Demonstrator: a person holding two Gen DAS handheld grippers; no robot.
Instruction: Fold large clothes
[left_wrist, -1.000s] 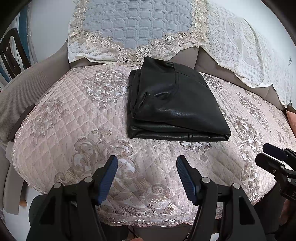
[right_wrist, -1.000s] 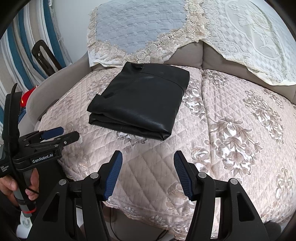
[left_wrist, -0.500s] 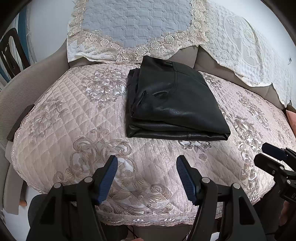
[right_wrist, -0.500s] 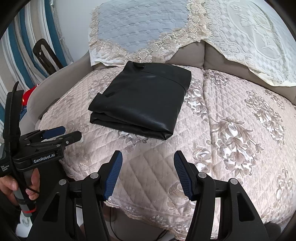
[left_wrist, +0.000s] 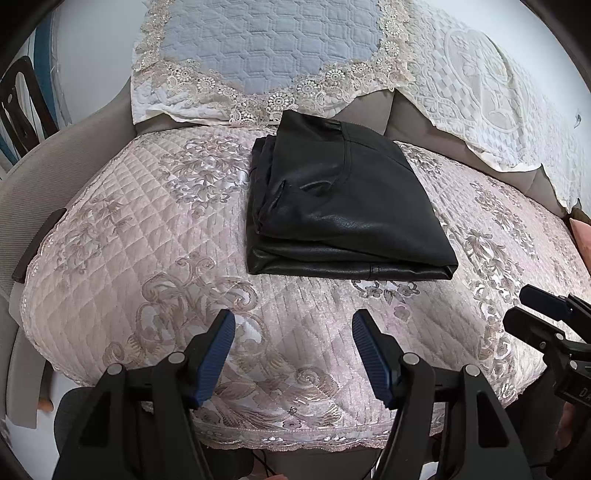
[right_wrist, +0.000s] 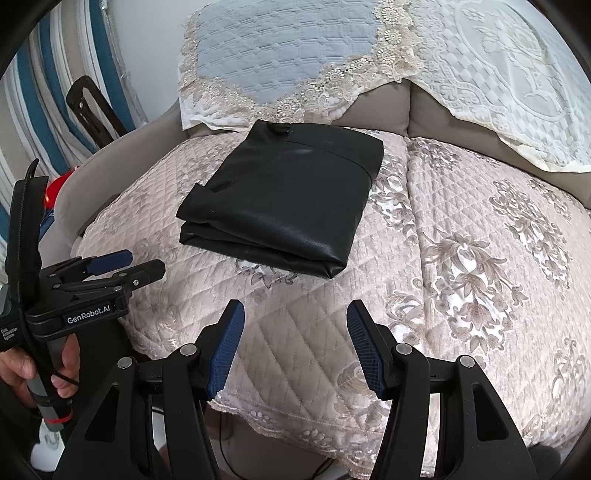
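Note:
A black leather-like garment (left_wrist: 343, 206) lies folded into a thick rectangle on the quilted beige sofa seat (left_wrist: 147, 221), near the backrest. It also shows in the right wrist view (right_wrist: 284, 199). My left gripper (left_wrist: 293, 332) is open and empty, held over the seat's front edge, well short of the garment. My right gripper (right_wrist: 293, 325) is open and empty too, over the front edge to the right of the garment. Each gripper shows at the side of the other's view: the right one (left_wrist: 535, 310), the left one (right_wrist: 122, 266).
A lace-edged blue-grey cover (left_wrist: 266, 48) and a white lace cover (left_wrist: 480, 85) hang over the backrest. A grey armrest (left_wrist: 48, 173) bounds the seat on the left. A dark chair frame (right_wrist: 92, 107) and a striped curtain (right_wrist: 33, 81) stand beyond it.
Both grippers have drifted slightly; the garment sits a touch further left and higher in the left view. The garment itself has not moved and both grippers stay open.

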